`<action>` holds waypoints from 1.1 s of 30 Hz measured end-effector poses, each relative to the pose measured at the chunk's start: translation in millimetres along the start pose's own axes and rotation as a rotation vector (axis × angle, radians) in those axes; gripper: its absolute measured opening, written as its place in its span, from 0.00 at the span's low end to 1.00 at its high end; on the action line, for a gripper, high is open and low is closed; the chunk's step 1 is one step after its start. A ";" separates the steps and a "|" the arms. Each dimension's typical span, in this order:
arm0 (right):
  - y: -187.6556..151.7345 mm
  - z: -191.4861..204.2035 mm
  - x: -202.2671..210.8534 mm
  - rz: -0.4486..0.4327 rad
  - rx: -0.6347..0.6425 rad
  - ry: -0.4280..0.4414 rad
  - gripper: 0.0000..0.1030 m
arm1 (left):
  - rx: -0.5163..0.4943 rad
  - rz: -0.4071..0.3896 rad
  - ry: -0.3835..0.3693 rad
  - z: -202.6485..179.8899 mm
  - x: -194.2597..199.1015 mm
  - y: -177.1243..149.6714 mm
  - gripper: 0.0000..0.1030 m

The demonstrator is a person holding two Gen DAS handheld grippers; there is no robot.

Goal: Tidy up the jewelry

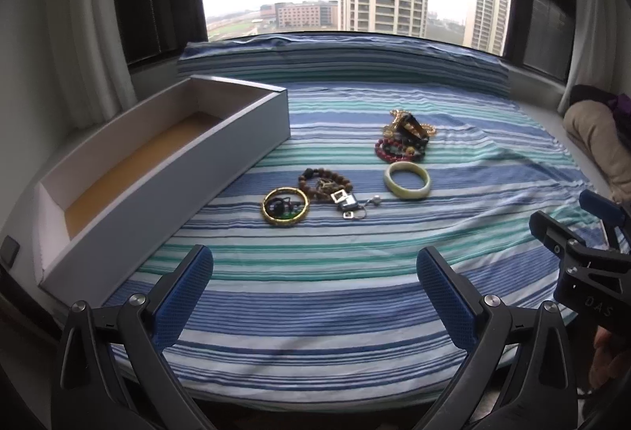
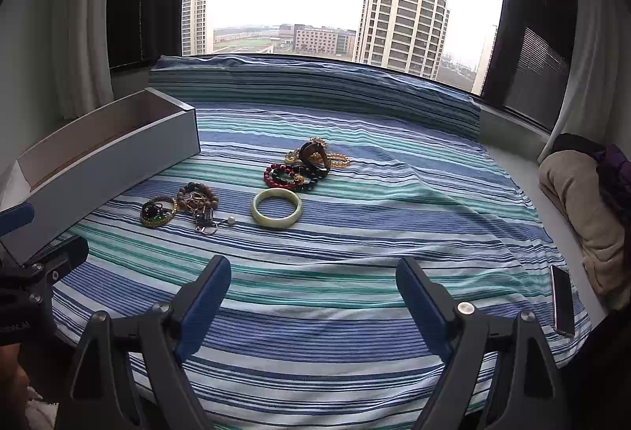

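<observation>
Letters "DAS" mark right gripper body.

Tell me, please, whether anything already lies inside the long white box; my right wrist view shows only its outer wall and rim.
Observer: The left wrist view looks down into the box: it holds nothing, only a bare brown floor.
Operator: Thank you. Is the left gripper carrying anything? I see only its edge.
Observer: No. Its fingers stand wide apart with only the striped cloth between them, short of the gold bangle.
</observation>
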State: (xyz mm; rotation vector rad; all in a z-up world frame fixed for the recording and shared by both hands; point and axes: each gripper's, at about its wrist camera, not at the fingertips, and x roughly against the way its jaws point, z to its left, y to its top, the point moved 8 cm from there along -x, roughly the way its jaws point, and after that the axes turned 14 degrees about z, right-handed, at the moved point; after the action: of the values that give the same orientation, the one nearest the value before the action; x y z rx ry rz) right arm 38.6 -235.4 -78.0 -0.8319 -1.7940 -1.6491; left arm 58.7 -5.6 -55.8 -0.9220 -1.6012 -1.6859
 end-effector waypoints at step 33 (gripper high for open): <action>-6.4 -3.5 -11.7 0.048 -0.023 -0.002 0.85 | 0.004 0.057 0.026 1.2 -12.5 -8.7 1.00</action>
State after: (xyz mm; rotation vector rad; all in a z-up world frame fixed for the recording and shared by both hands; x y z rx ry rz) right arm 41.3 -240.0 -90.6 -0.8808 -1.7460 -1.6416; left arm 58.5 -4.1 -71.0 -0.9313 -1.5457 -1.6486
